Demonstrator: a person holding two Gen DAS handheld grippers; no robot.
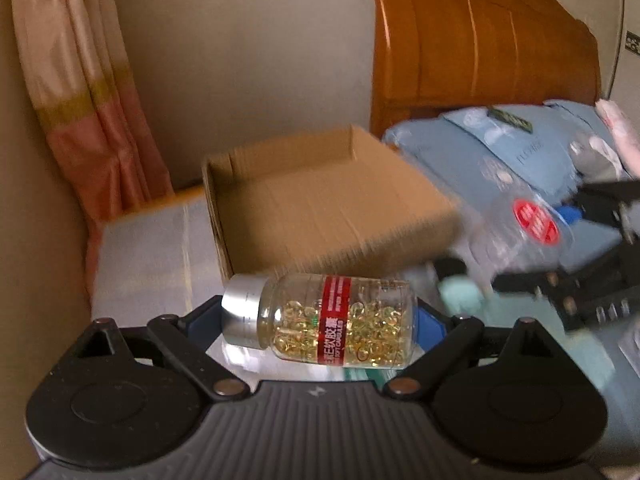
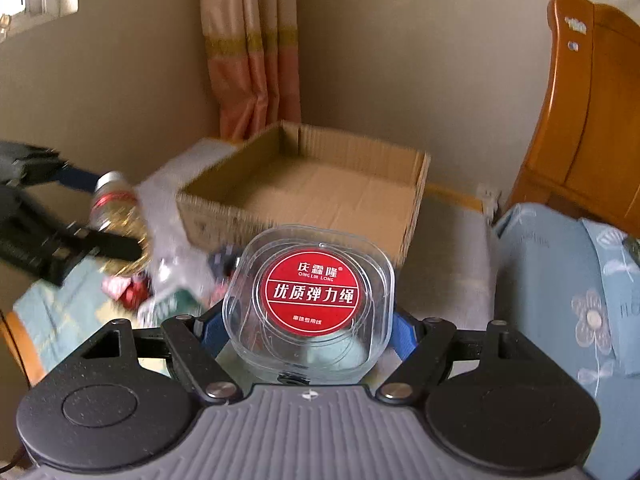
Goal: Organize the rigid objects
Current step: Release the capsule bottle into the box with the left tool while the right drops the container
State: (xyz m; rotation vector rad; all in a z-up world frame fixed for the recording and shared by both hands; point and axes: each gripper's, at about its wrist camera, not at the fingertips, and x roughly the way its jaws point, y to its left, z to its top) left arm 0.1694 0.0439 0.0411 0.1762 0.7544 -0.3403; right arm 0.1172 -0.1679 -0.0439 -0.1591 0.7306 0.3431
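My left gripper (image 1: 320, 320) is shut on a clear capsule bottle (image 1: 332, 320) with a silver cap, a red label and yellow softgels; it lies sideways between the jaws, in front of an open cardboard box (image 1: 320, 196). My right gripper (image 2: 310, 320) is shut on a clear plastic case (image 2: 308, 300) with a round red label, held in front of the same box (image 2: 320, 184), whose visible inside is empty. The right gripper with its case (image 1: 532, 220) also shows at the right of the left wrist view. The left gripper with its bottle (image 2: 112, 200) shows at the left of the right wrist view.
The box rests on a clear plastic-covered surface (image 1: 148, 256). A light blue floral pillow (image 2: 568, 300) and an orange wooden headboard (image 2: 580, 120) stand to the right. A pink curtain (image 2: 252, 60) hangs behind. Small packets (image 2: 160, 292) lie left of the box.
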